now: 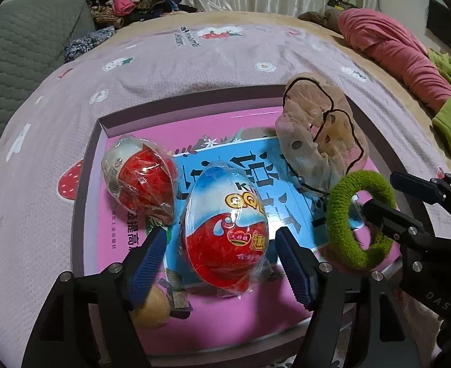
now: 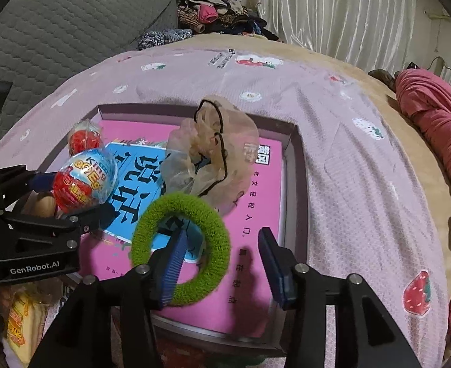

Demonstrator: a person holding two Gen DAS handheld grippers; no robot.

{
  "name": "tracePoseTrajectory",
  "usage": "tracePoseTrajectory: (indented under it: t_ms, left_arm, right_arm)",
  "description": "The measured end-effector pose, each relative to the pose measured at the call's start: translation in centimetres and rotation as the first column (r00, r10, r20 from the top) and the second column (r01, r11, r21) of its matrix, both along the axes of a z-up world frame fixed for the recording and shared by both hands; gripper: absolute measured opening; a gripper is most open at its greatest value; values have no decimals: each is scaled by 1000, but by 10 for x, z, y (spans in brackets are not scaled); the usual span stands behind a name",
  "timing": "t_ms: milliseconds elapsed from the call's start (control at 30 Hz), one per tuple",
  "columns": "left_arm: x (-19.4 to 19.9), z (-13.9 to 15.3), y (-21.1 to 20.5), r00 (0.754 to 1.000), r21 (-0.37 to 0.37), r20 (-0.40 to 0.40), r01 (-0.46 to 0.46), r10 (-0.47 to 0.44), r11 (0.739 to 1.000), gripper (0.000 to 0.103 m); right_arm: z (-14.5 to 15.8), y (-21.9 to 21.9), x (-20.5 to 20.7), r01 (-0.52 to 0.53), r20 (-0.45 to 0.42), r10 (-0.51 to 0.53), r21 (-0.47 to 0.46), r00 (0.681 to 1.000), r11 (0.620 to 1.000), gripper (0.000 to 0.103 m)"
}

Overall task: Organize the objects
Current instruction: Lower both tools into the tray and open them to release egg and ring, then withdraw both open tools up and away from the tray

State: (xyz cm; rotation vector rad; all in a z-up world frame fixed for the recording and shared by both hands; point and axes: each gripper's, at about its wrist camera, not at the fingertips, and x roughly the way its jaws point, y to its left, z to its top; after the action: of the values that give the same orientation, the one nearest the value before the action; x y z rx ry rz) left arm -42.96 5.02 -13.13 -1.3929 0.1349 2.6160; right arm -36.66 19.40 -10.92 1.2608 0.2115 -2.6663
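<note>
- Left wrist view: your left gripper (image 1: 221,263) has its two blue ribbed pads spread, one on each side of the large egg-shaped toy in crinkly clear wrap, red below and pale blue above (image 1: 224,224). A gap shows on both sides of the egg, so nothing is pinched. The egg lies between the fingers on the pink and blue printed book (image 1: 127,239), which sits in the shallow purple-walled box (image 1: 84,165).
- Beyond the left finger lies a second, smaller wrapped red egg (image 1: 141,181). Beyond the right finger sit the sheer beige hair scrunchie with black edging (image 1: 320,135) and the fuzzy green ring-shaped hair tie (image 1: 348,190).
- The egg looks light, rigid and hollow, and its film will likely be slippery. Take it across its widest middle, gently.
- Right wrist view: your right gripper (image 2: 222,263) also stands spread. Its left finger pokes through the hole of the green hair tie (image 2: 213,245); the right finger stands outside the ring, apart from it. Whether the left pad touches the fuzz I cannot tell.
- The ring rests on the book (image 2: 256,214), just ahead of the fingers. It looks soft, springy and very light, so close on one side of the band.
- The beige scrunchie (image 2: 225,150) lies farther ahead, flimsy and easily snagged.
</note>
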Motion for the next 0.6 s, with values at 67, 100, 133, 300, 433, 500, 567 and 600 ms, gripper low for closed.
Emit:
tracePoseTrajectory:
  t_ms: [67, 100, 133, 300, 433, 500, 567, 600]
  left_arm:
    - [1, 3, 0, 1000, -2, -5, 0, 0, 1000, 76]
    - [3, 5, 0, 1000, -2, -10, 4, -4, 1000, 76]
    - [3, 7, 0, 1000, 1, -14, 6, -6, 1000, 77]
    - [8, 17, -2, 999, 6, -36, -2, 2, 1000, 79]
    - [14, 28, -5, 998, 4, -69, -8, 8, 1000, 80]
    - [18, 35, -8, 996, 5, -91, -12, 12, 1000, 80]
    - [20, 41, -11, 995, 14, -103, -17, 18, 1000, 80]
    - [22, 45, -12, 993, 23, -112, -19, 22, 1000, 81]
  right_arm:
    - [3, 0, 1, 5, -9, -5, 1, 1000, 1000, 54]
    - [4, 0, 2, 4, -11, -4, 2, 1000, 1000, 56]
    - [6, 0, 3, 7, -15, -7, 7, 1000, 1000, 57]
    - [15, -2, 7, 14, -45, -13, 17, 999, 1000, 61]
    - [23, 1, 12, 27, -80, -25, 14, 996, 1000, 67]
    - [30, 2, 15, 35, -105, -34, 7, 994, 999, 71]
    - [35, 3, 19, 36, -123, -37, -7, 992, 999, 76]
    - [37, 4, 20, 35, -130, -37, -12, 991, 999, 78]
